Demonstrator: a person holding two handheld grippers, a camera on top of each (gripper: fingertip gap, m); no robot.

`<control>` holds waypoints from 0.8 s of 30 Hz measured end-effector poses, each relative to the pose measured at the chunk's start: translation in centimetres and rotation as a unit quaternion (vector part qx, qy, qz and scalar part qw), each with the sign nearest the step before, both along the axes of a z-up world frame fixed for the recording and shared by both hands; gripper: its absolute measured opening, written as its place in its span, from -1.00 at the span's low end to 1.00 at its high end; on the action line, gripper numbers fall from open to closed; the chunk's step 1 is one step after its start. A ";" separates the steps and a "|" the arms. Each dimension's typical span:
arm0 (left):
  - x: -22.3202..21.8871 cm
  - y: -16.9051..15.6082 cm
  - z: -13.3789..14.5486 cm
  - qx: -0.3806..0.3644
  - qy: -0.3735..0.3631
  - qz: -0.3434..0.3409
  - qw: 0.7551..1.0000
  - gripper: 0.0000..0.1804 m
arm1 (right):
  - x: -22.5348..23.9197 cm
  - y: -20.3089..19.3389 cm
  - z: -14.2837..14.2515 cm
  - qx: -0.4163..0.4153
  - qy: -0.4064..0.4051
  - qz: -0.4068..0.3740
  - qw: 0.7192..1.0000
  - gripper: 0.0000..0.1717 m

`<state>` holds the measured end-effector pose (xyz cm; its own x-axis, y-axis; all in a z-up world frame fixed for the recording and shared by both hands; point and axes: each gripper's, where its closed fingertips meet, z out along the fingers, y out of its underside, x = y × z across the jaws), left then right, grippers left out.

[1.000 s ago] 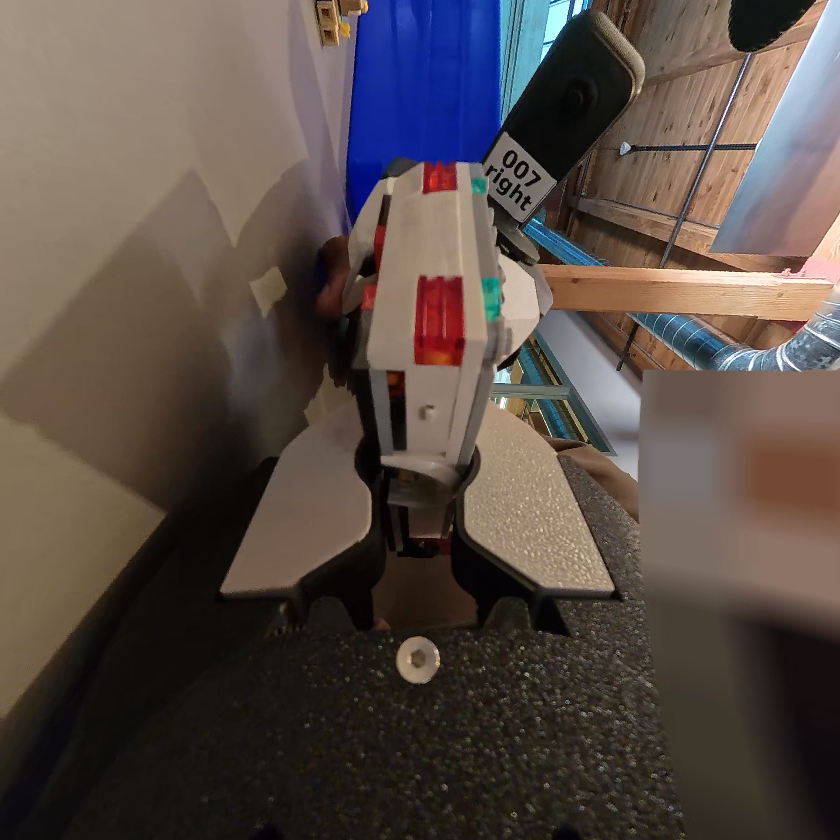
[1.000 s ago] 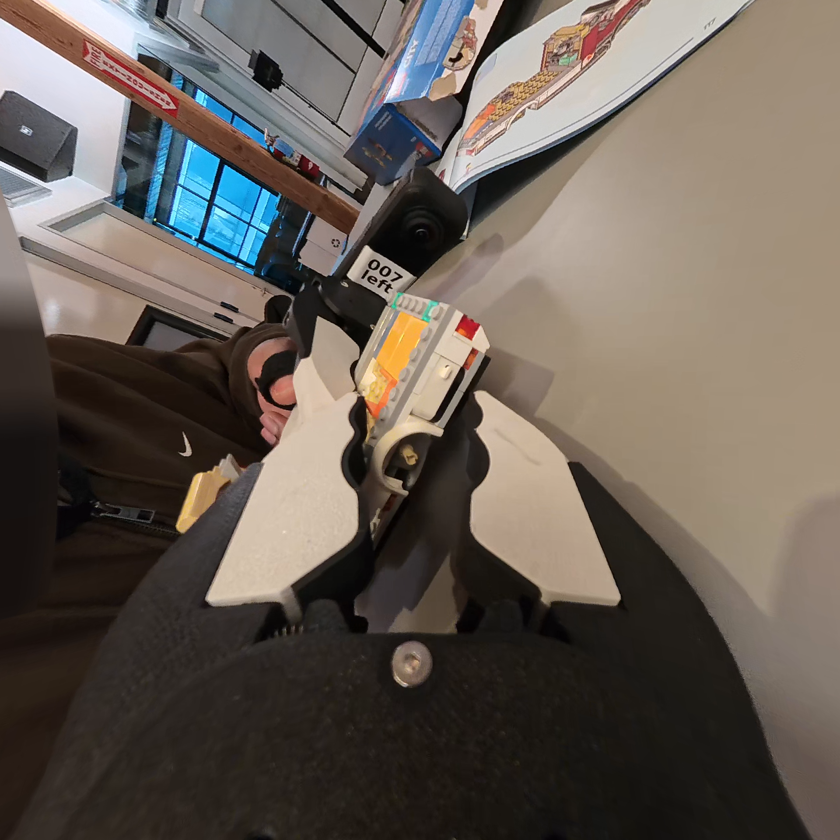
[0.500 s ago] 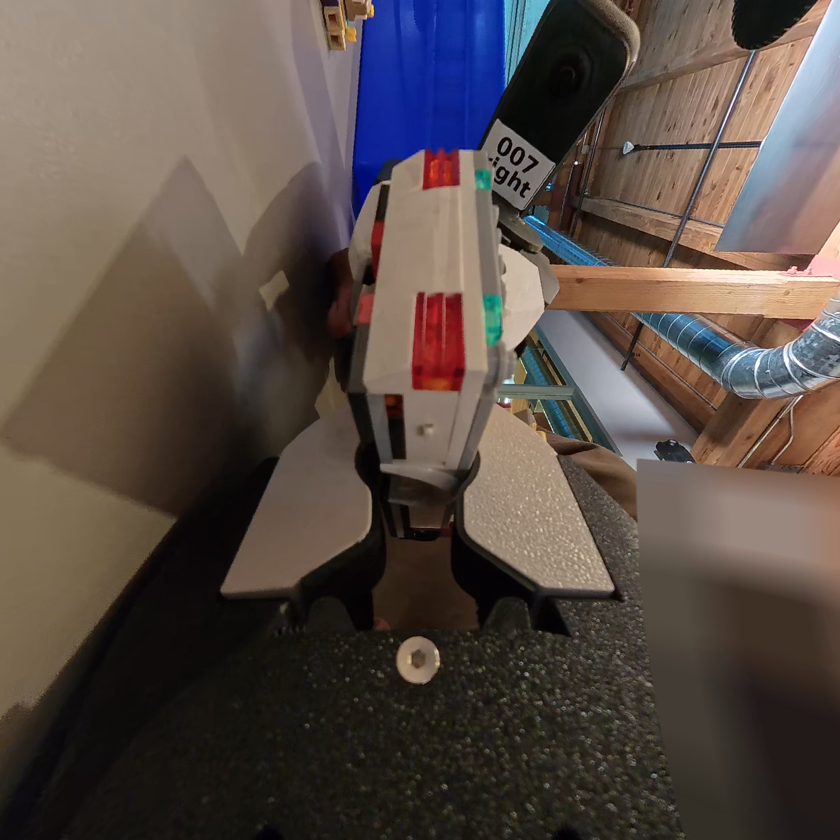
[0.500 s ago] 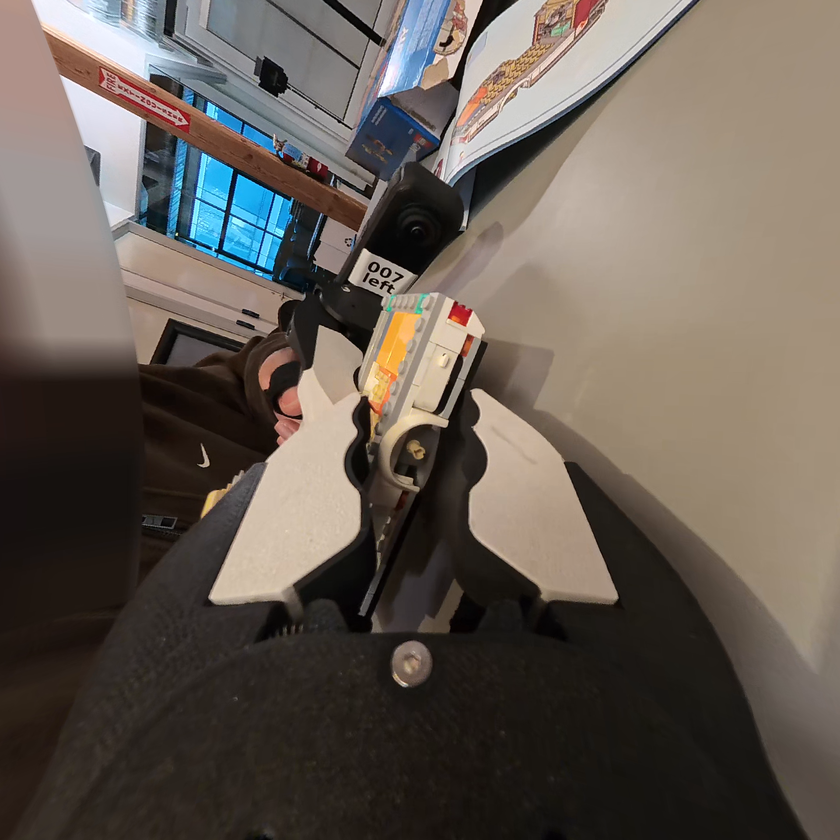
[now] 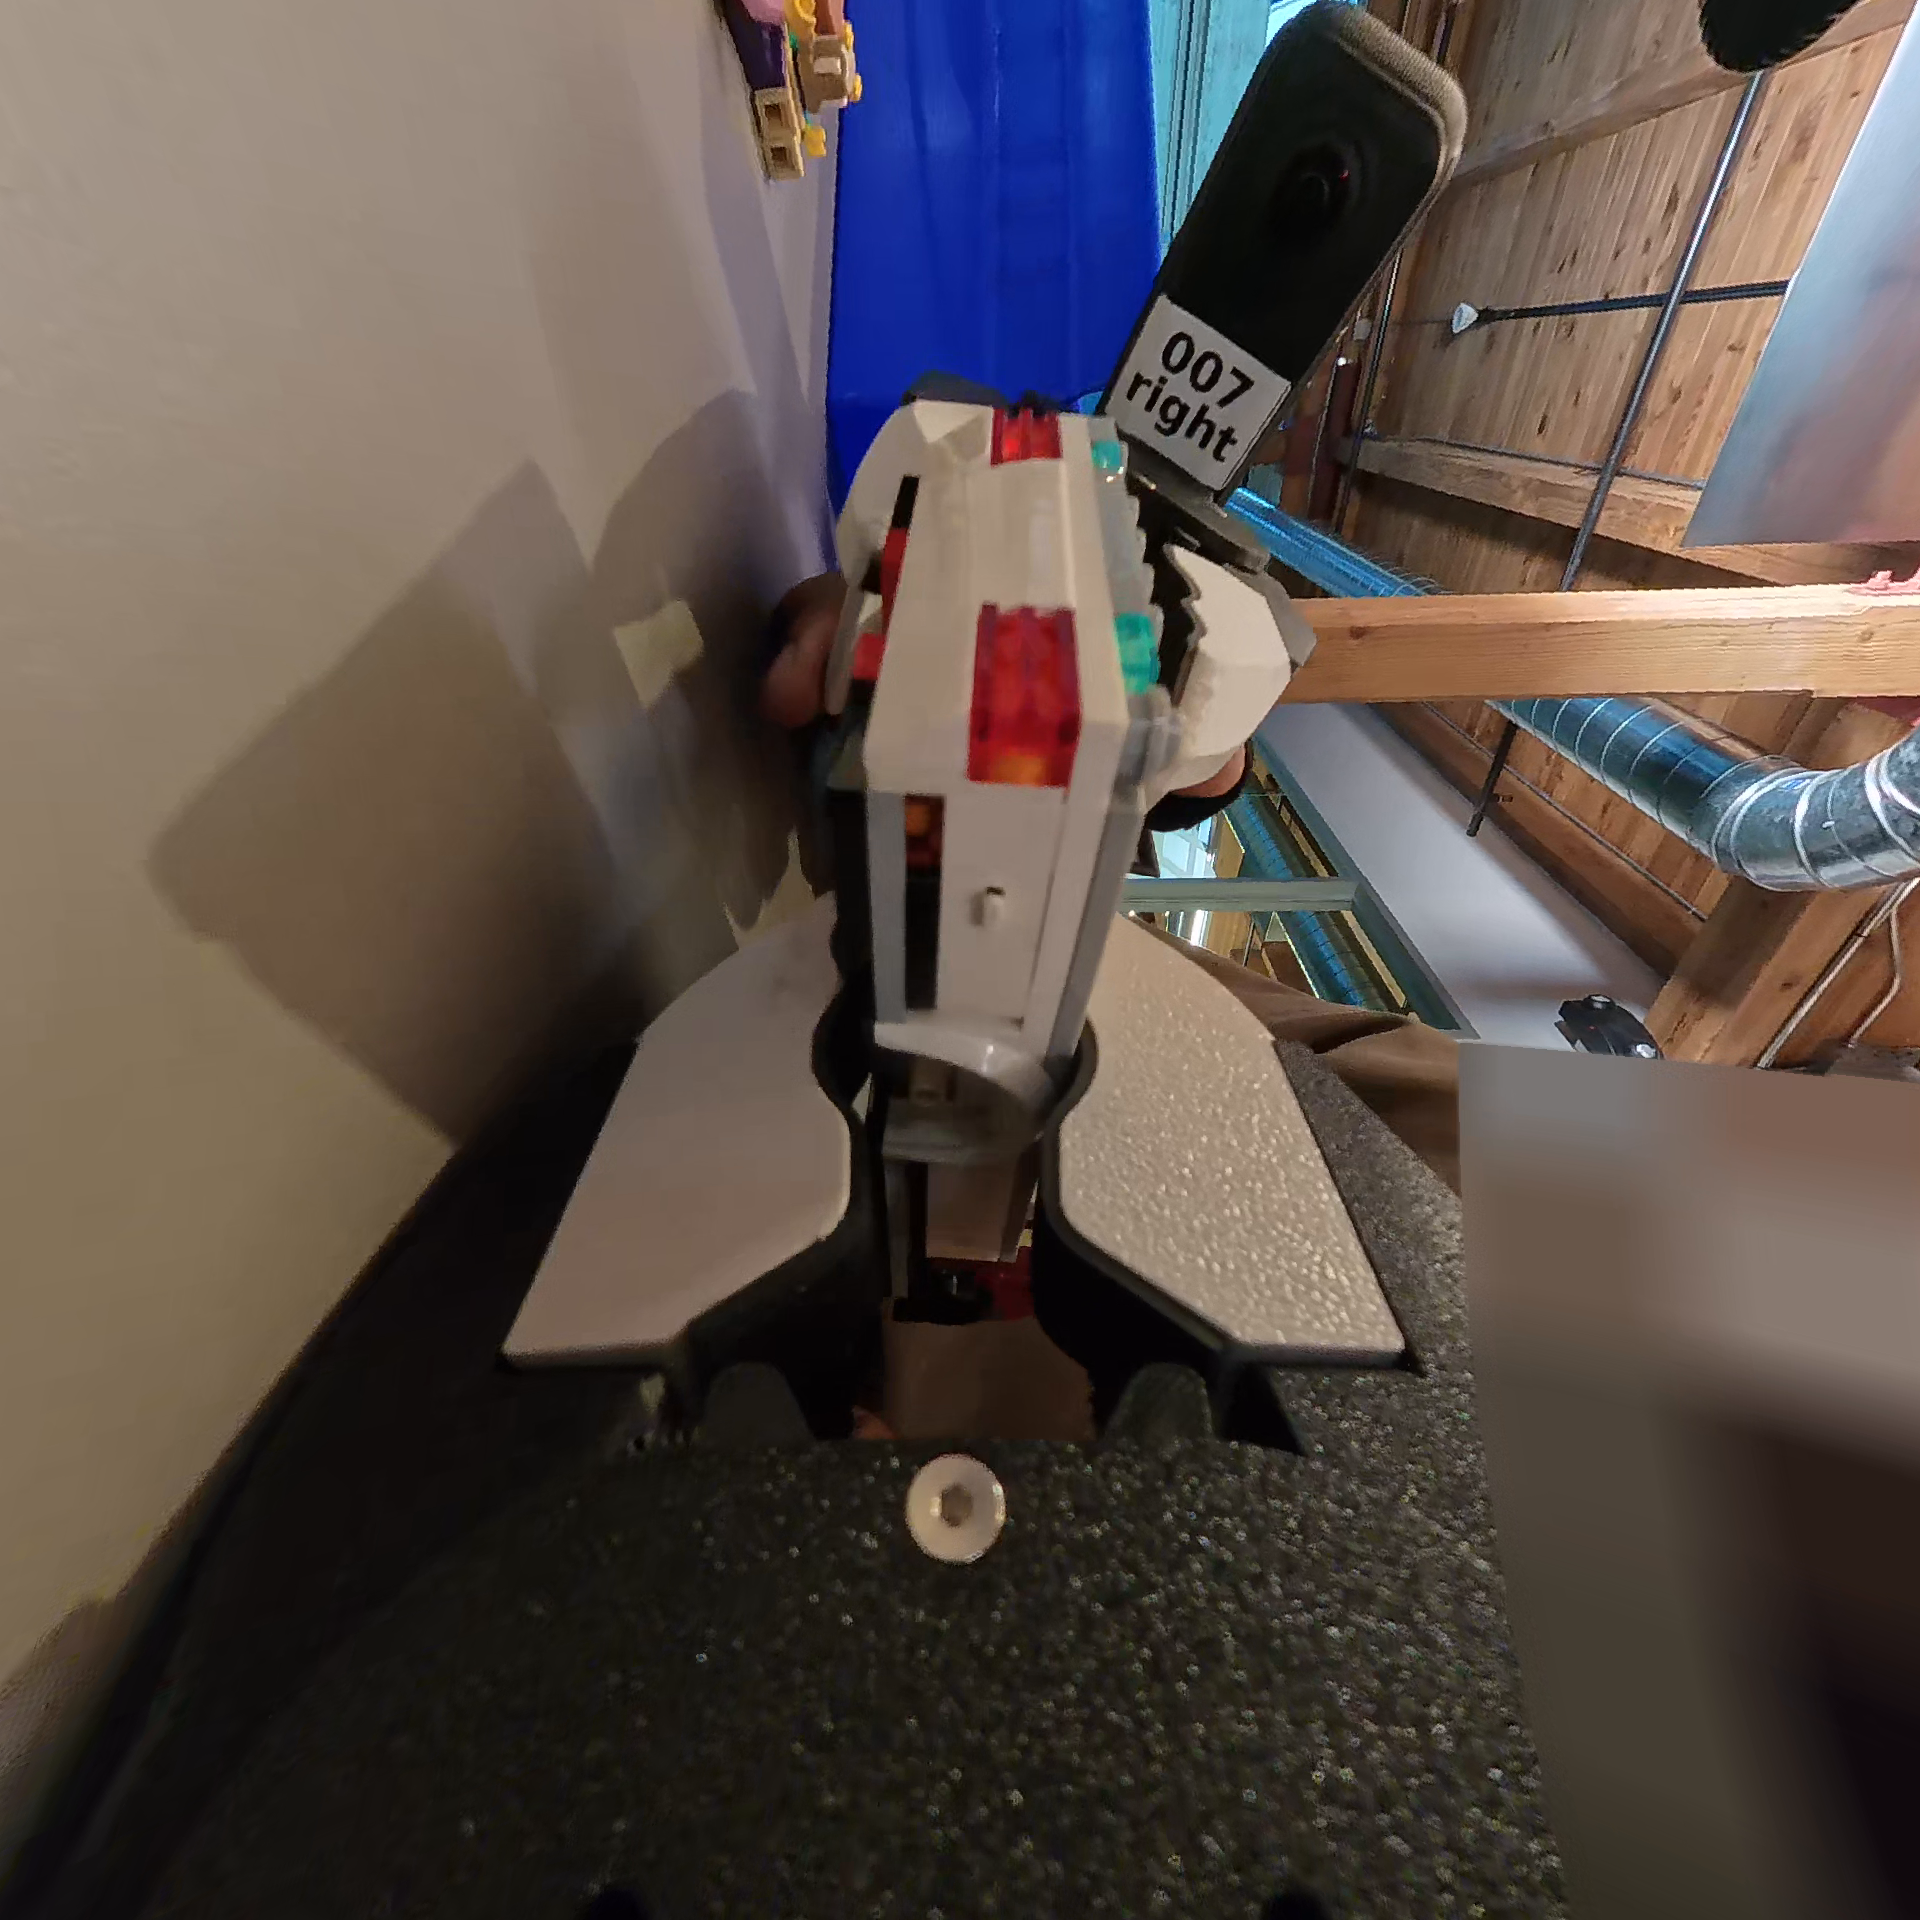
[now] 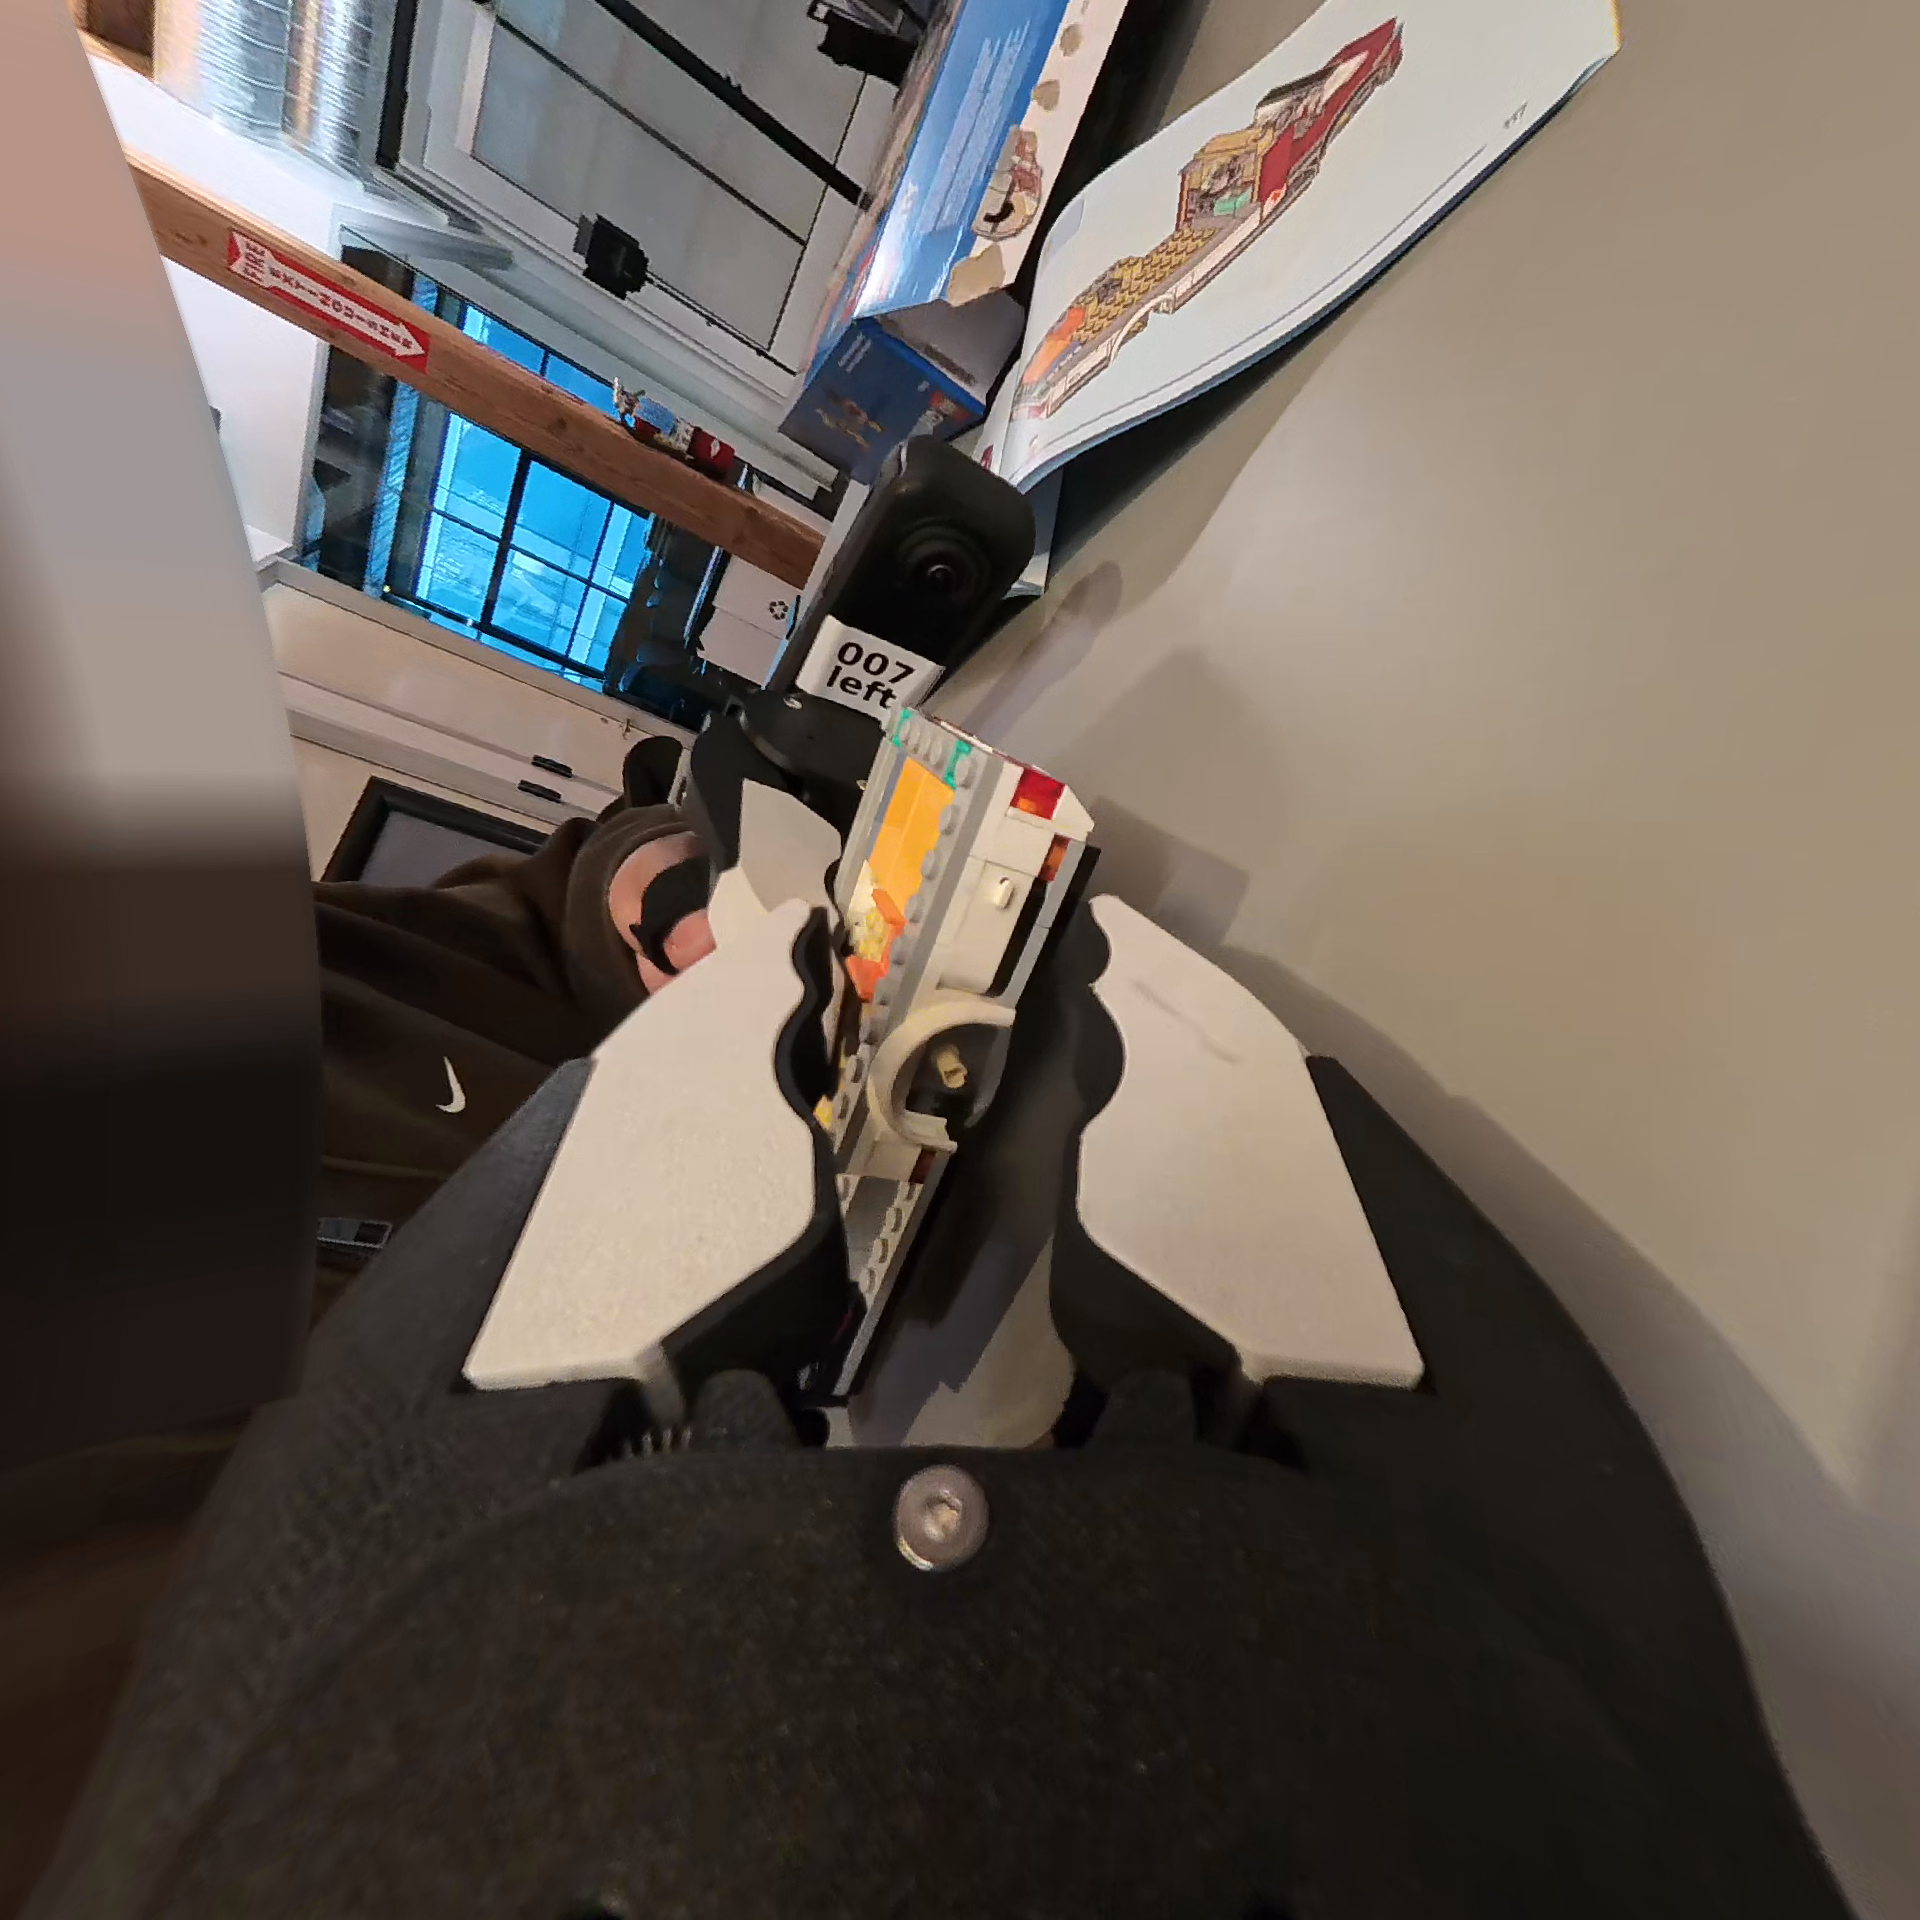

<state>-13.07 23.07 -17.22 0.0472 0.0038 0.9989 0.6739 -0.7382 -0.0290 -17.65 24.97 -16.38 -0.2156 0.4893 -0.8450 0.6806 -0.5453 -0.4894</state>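
Observation:
A white and grey brick-built model (image 5: 997, 831) with red, teal and orange parts is held in the air beside the beige table (image 5: 260, 520). My left gripper (image 5: 966, 997) is shut on its near end at the round wheel arch. In the right wrist view the same model (image 6: 997, 862) stands between the fingers of my right gripper (image 6: 956, 935), which is open around its other end. In the left wrist view a dark slit shows between the right gripper's far finger (image 5: 1236, 644) and the model. The left gripper's finger (image 6: 769, 842) shows beyond the model.
An open instruction booklet (image 6: 1247, 239) and a blue box (image 6: 935, 239) lie on the table (image 6: 1558, 831). Small brick pieces (image 5: 800, 94) and a blue sheet (image 5: 987, 208) lie at its far end. A person in a brown top (image 6: 447, 1039) is close behind the grippers. Spacing between my two grippers at the tips: around 5 centimetres.
The right gripper's fingers tightened on the model, then spread slightly off it. The left gripper kept its hold, and the model tilted a little.

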 end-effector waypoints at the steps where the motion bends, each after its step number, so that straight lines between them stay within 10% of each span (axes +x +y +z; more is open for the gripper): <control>1: 0.1 0.0 0.0 0.001 0.002 -0.002 1.000 -0.66 | 0.0 0.0 -0.1 0.006 -0.002 0.000 1.000 -0.49; 24: 0.0 -0.1 -0.7 0.016 0.119 -0.048 0.992 -0.65 | -0.1 1.6 0.2 0.096 0.029 -0.034 0.994 -0.40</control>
<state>-13.10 22.94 -17.97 0.2798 -0.0443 0.9590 0.5726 -0.7941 -0.2038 -17.75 26.61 -16.15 -0.2217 0.6559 -0.7216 0.6133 -0.4815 -0.6261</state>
